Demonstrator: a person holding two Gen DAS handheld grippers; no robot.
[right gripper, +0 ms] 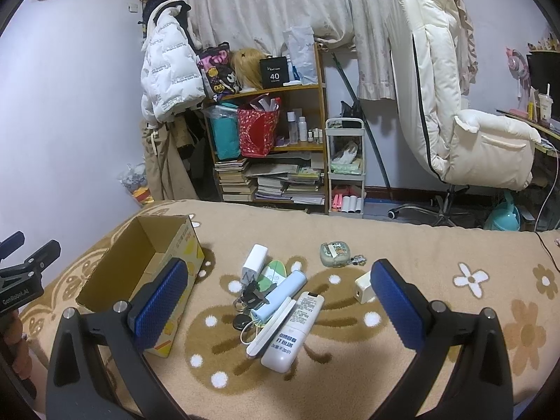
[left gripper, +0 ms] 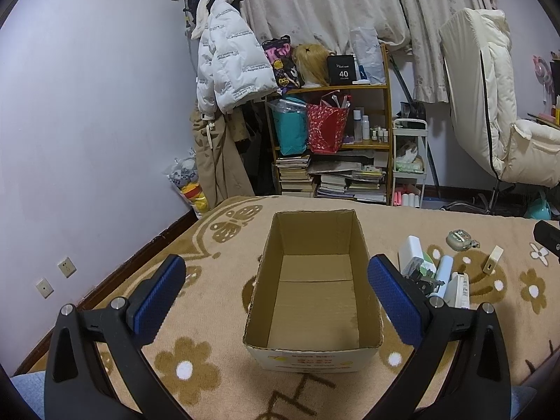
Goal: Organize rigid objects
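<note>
The left gripper (left gripper: pixel 276 288) hangs over the bed with its blue-padded fingers spread wide and nothing between them; seen from its camera, the open cardboard box (left gripper: pixel 313 287) stands right in the gap, at 12 o'clock. The box is plain brown inside, with no flaps on top and nothing in it, and its white outer wall carries yellow and orange print. The right gripper (right gripper: pixel 278 306) is also spread wide and holds nothing. In its view the box (right gripper: pixel 147 273) stands at 10 o'clock, and the pile of rigid objects lies straight ahead between the fingers on the beige blanket (right gripper: pixel 455 315) with brown and white flowers. Closest to the camera is a white remote control (right gripper: pixel 294 332) with dark printed characters, lying slightly tilted. A slim white stick-like case (right gripper: pixel 271 327) lies along its left side, touching it. Just beyond, at 11 o'clock of the remote, is a pale blue cylinder (right gripper: pixel 280 295), and further on a white charger (right gripper: pixel 256 259) next to a flat green and white item (right gripper: pixel 274 273). Dark keys with a ring (right gripper: pixel 250 301) lie at the left edge of the pile. A small cream cube adapter (right gripper: pixel 364 287) sits apart at 2 o'clock, just beside the right finger. A round greenish case with a charm (right gripper: pixel 335 253) rests farther away at 1 o'clock.
</note>
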